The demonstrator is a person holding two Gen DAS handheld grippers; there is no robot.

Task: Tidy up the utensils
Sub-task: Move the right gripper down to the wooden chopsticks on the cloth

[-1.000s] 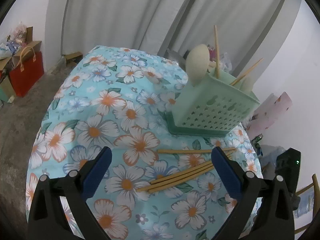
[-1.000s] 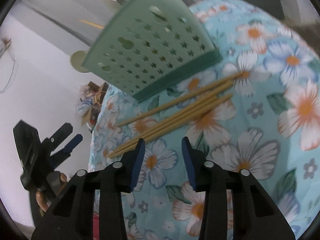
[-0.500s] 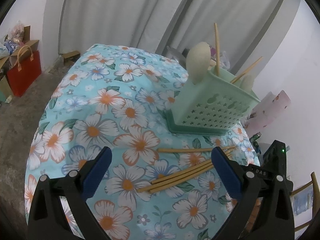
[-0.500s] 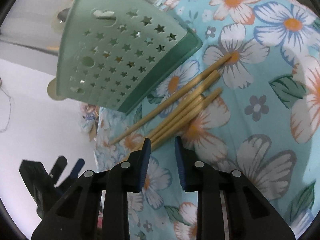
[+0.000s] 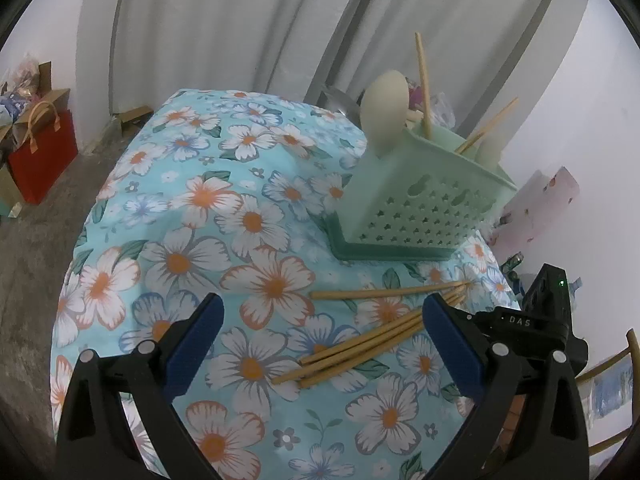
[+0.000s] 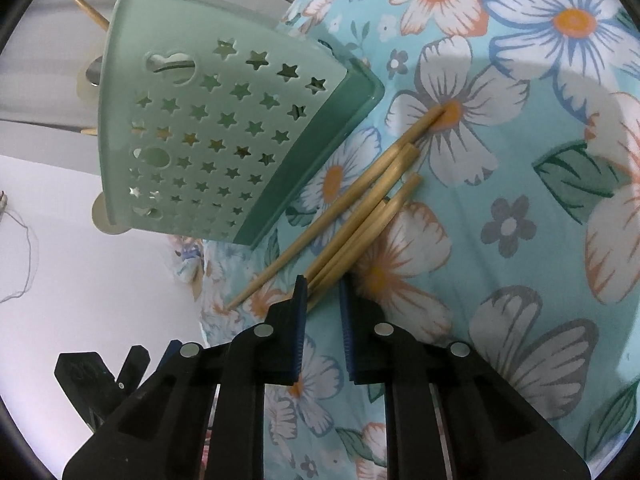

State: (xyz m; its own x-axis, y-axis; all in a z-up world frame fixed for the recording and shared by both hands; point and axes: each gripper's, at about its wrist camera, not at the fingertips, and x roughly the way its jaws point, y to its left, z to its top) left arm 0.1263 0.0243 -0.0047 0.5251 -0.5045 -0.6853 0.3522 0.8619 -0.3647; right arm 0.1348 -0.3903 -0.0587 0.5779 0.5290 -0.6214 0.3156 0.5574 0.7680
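A turquoise cloth with white and orange flowers [image 5: 248, 220] covers the table. White curtains [image 5: 240, 28] hang behind it, and a red bag [image 5: 42, 160] stands on the grey floor. The green holder [image 5: 420, 204] stands on the cloth with spoons and sticks inside. Loose chopsticks [image 6: 360, 216] lie beside it. The left gripper [image 5: 320, 344] has its jaws wide apart above the cloth. The right gripper [image 6: 323, 292] has just been closing; the chopstick ends lie between its narrow jaws, but a grip cannot be told.

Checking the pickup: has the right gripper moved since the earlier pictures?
Yes. The right gripper has closed in on the chopsticks beside the holder, its jaws narrowing.
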